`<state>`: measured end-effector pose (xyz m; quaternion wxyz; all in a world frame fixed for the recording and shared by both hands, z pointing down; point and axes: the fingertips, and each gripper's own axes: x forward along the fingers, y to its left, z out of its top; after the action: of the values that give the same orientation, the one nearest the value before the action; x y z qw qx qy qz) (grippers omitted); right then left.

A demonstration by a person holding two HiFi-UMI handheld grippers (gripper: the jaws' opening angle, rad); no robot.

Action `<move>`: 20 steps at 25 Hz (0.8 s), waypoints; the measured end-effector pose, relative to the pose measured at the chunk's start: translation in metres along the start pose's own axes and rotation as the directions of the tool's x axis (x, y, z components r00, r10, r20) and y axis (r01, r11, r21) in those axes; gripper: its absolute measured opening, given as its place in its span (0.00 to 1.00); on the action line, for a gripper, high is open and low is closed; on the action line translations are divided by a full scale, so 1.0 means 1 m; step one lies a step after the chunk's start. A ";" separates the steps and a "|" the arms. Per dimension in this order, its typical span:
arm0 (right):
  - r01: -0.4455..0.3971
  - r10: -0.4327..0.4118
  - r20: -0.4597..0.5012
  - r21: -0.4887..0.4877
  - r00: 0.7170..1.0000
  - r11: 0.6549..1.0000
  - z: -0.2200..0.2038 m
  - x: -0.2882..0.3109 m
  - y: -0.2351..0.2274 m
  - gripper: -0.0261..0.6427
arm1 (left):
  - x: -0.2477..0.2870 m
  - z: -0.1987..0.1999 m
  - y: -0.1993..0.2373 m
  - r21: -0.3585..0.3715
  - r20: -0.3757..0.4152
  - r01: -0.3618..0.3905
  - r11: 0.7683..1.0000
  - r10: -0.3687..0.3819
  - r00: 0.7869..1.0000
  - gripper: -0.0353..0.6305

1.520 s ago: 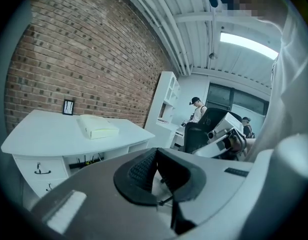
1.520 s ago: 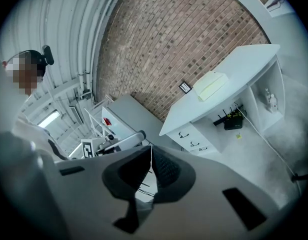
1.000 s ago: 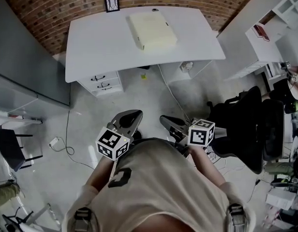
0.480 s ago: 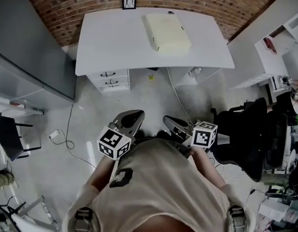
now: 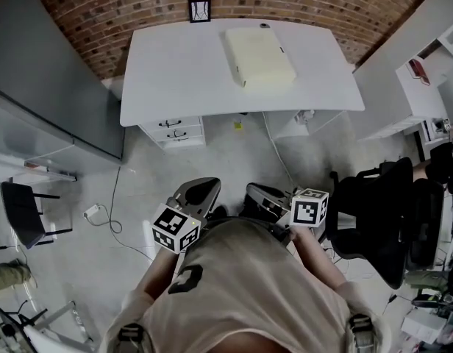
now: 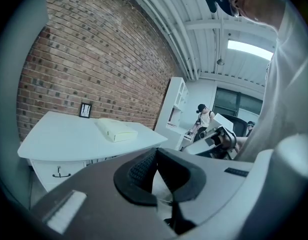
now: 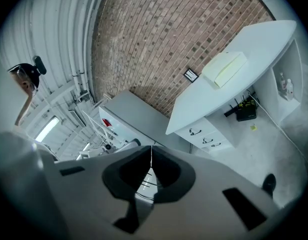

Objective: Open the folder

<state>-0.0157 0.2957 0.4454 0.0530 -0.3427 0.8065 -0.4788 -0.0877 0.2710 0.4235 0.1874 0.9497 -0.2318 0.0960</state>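
In the head view you hold the left gripper (image 5: 197, 192) and right gripper (image 5: 265, 197) near your chest, well apart from the closed pale folder (image 5: 259, 56) on the far white desk (image 5: 175, 68), while the left gripper view, then the right gripper view, shows jaws pressed together, empty.

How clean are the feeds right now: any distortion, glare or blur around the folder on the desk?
Head view: desk edges bow from lens distortion, folder sharp, evenly lit. Left gripper view: heavy fisheye, dark corners, ceiling light blown out, folder small but clear. Right gripper view: fisheye, scene tilted, folder clear, no glare.
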 end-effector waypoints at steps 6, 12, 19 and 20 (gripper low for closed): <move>0.002 -0.006 0.044 0.078 0.999 0.997 0.019 -0.015 -0.024 0.05 | 0.035 0.013 -0.004 0.021 -0.028 0.029 0.999 -0.028 0.999 0.06; -0.004 -0.009 0.102 0.128 0.995 0.992 0.047 -0.031 -0.048 0.05 | 0.076 0.024 -0.011 0.051 -0.078 0.075 0.996 -0.071 0.994 0.06; -0.033 0.005 0.171 0.163 0.985 0.986 0.087 -0.065 -0.088 0.05 | 0.140 0.049 -0.031 0.107 -0.102 0.108 0.988 -0.097 0.990 0.06; -0.035 0.007 0.171 0.163 0.985 0.986 0.092 -0.067 -0.093 0.05 | 0.147 0.053 -0.033 0.115 -0.104 0.107 0.988 -0.095 0.990 0.06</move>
<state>0.1198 0.2401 0.4548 0.1546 -0.3680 0.7602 -0.5125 0.0619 0.2178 0.4048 0.1454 0.9640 -0.1675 0.1466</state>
